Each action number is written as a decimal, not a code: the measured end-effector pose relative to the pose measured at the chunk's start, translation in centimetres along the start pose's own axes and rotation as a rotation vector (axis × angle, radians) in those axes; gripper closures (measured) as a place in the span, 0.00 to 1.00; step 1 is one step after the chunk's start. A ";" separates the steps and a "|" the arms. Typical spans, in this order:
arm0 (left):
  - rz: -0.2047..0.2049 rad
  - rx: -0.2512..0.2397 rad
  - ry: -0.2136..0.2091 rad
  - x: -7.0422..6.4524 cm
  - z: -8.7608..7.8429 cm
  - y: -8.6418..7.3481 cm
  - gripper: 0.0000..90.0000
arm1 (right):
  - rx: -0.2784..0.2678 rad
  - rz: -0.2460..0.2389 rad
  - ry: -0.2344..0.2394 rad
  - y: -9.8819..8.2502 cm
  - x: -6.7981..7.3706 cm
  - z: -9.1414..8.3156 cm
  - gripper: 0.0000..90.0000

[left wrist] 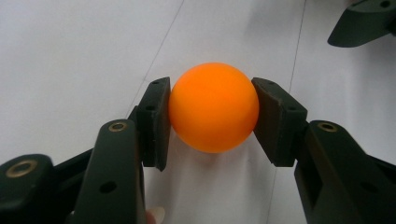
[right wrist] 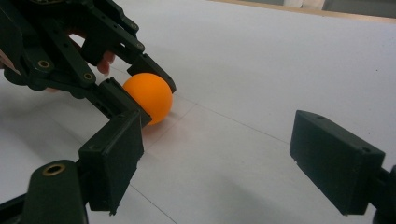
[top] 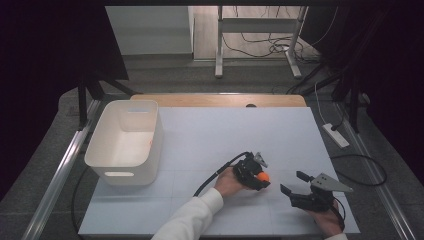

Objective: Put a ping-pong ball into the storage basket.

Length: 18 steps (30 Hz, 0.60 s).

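From the high view I see the left gripper (top: pixel 261 178) clamped on an orange ball (top: pixel 263 176) near the middle of the white table (top: pixel 210 135), the right gripper (top: pixel 296 184) just beside it, and a white bin (top: pixel 125 142) well apart at the left. In the left gripper view both pads press the ball's (left wrist: pixel 214 113) sides — a firm hold, low on the table. In the right gripper view my own jaws stand wide — nothing between them — with the ball (right wrist: pixel 149 95) beyond.
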State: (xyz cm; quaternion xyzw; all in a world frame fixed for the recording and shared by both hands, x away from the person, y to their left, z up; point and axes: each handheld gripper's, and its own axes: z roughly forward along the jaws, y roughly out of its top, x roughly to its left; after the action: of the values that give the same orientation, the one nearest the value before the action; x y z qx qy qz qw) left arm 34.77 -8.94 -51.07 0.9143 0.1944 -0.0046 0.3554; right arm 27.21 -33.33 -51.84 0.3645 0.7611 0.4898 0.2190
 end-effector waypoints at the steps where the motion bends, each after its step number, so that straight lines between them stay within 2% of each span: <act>1: -0.002 0.000 0.000 0.0 -0.1 0.0 0.56 | 0.000 0.000 0.000 0.0 0.0 0.0 0.19; 18: -0.009 -0.035 0.007 -0.5 -1.3 -0.2 0.56 | 0.002 0.000 -0.001 0.0 0.1 0.0 0.19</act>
State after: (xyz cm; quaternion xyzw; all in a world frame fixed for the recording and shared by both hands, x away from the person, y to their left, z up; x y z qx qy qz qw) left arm 34.12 -8.13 -50.13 0.9071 0.1998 0.0003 0.3705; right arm 27.18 -33.28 -51.85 0.3648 0.7615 0.4891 0.2189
